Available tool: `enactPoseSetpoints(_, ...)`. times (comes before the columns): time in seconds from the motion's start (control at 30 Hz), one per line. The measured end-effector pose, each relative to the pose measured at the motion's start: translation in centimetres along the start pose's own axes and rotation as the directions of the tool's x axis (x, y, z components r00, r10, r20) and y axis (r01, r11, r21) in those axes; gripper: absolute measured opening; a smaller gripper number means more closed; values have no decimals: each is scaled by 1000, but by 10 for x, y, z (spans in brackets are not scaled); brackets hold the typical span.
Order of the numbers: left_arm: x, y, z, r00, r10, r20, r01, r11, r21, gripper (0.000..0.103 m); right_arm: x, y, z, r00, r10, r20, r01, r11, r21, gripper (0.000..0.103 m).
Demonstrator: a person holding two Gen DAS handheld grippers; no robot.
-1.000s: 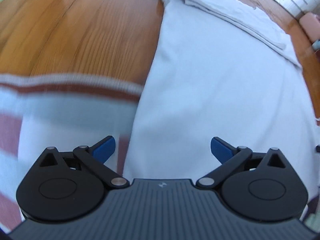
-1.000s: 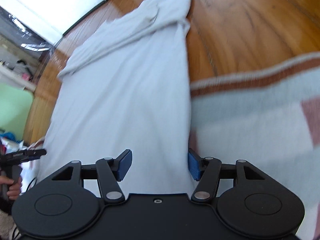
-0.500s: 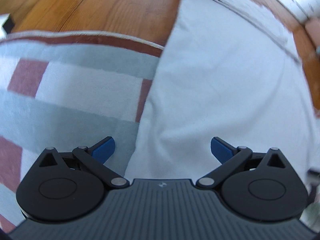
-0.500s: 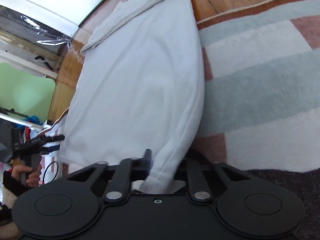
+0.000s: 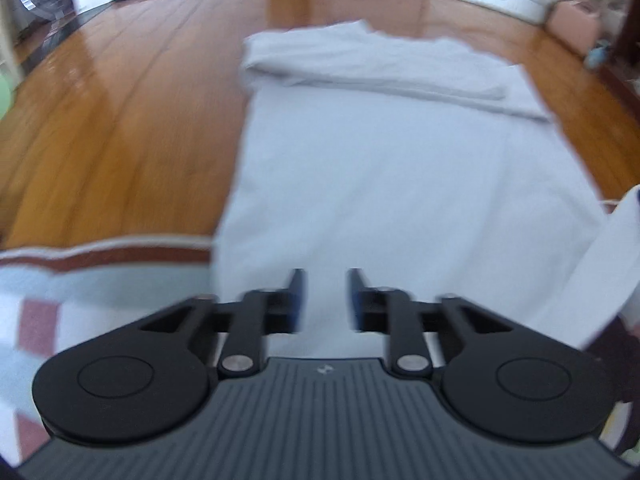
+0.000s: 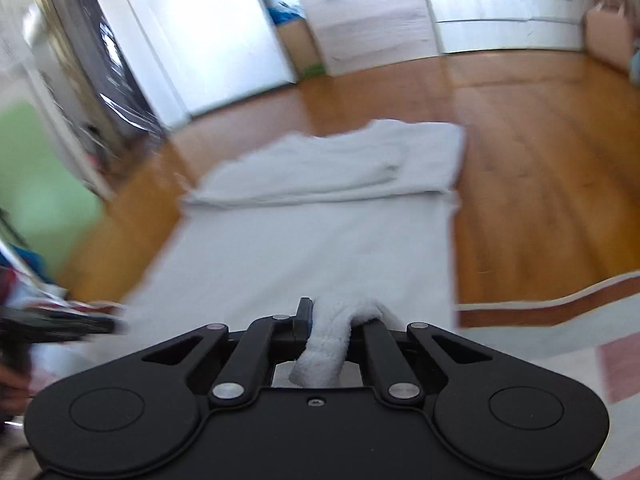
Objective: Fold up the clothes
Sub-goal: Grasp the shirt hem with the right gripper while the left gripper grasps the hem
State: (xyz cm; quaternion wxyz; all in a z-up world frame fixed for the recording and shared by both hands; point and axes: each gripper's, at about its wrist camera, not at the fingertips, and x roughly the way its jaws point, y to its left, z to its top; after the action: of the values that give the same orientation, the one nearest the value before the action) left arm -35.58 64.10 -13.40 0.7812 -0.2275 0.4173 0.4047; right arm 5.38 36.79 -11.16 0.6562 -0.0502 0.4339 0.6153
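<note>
1. The white soft cloth garment (image 6: 320, 248) lay spread on the wooden floor (image 5: 120, 100), its far end already folded over.
2. The right gripper (image 6: 330, 320) had its fingers clamped on the near edge.
3. The left gripper (image 5: 323, 296) had its fingers narrowly apart, empty; more folds remained.

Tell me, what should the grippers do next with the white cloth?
Probably shut the left gripper on the cloth. The right gripper already pinches its near edge, while the left one's fingers stand apart with nothing clamped, so only one corner can lift.
</note>
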Motion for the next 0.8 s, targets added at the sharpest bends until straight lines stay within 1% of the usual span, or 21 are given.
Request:
enactPoseSetpoints(0.03, 3, 5, -4, 998, 47, -30, -48, 999, -10, 65, 3, -2, 1, 1000, -22, -3, 22, 1000, -5, 7)
enactPoseSetpoints(0.07, 6, 12, -8, 994, 89, -62, -91, 996, -23, 68, 5, -3, 2, 999, -44, -6, 44, 999, -11, 7)
enactPoseSetpoints(0.1, 9, 22, -13, 989, 106, -100, -112, 992, -56, 68, 8, -5, 2, 998, -66, -8, 66, 998, -16, 7)
enactPoseSetpoints(0.17, 13, 44, -20, 983, 82, -163, -109, 980, -166, 70, 14, -9, 4, 994, -110, -13, 110, 994, -28, 7)
enactPoseSetpoints(0.2, 15, 55, -23, 980, 61, -190, -103, 969, -223, 74, 16, -10, 5, 991, -132, -15, 132, 991, -33, 7)
enactPoseSetpoints(0.27, 19, 70, -28, 976, -22, -216, -54, 940, -338, 81, 22, -14, 6, 984, -176, -19, 175, 984, -45, 7)
enactPoseSetpoints(0.3, 20, 75, -30, 973, -58, -223, -32, 925, -380, 89, 25, -16, 7, 980, -198, -21, 197, 979, -51, 7)
enactPoseSetpoints(0.33, 20, 75, -30, 972, -74, -225, -20, 922, -388, 94, 26, -16, 7, 980, -199, -23, 198, 979, -55, 7)
enactPoseSetpoints(0.4, 22, 68, -30, 966, -79, -244, -14, 933, -359, 95, 27, -14, 8, 979, -204, -26, 202, 977, -74, 7)
enactPoseSetpoints(0.47, 26, 60, -30, 962, -82, -262, -6, 948, -319, 101, 27, -13, 10, 977, -213, -26, 210, 972, -102, 7)
enactPoseSetpoints(0.5, 28, 55, -30, 962, -86, -261, 4, 954, -299, 102, 26, -12, 11, 976, -218, -21, 214, 971, -111, 7)
enactPoseSetpoints(0.53, 29, 51, -29, 965, -84, -250, 13, 962, -274, 95, 25, -11, 12, 976, -218, -16, 215, 970, -113, 7)
enactPoseSetpoints(0.57, 28, 42, -26, 971, -69, -229, 20, 977, -212, 82, 25, -11, 13, 976, -216, -10, 214, 971, -110, 7)
enactPoseSetpoints(0.6, 25, 28, -22, 978, -28, -205, 10, 996, -87, 29, 24, -11, 14, 977, -214, -6, 212, 972, -106, 7)
enactPoseSetpoints(0.63, 22, 10, -20, 983, 46, -179, -35, 997, 65, 7, 23, -10, 15, 977, -211, -1, 210, 972, -103, 7)
enactPoseSetpoints(0.67, 20, -7, -18, 984, 100, -148, -72, 980, 188, 7, 22, -10, 15, 978, -208, 3, 208, 973, -100, 7)
enactPoseSetpoints(0.7, 20, -15, -16, 986, 93, -135, -62, 974, 217, 7, 21, -10, 16, 979, -206, 7, 206, 974, -97, 7)
enactPoseSetpoints(0.73, 21, -17, -9, 990, 40, -132, -13, 981, 196, 7, 22, -7, 20, 978, -208, 10, 208, 971, -114, 7)
enactPoseSetpoints(0.8, 23, -15, 11, 990, -72, -120, 86, 990, 111, 7, 22, -2, 31, 977, -214, 22, 214, 966, -148, 7)
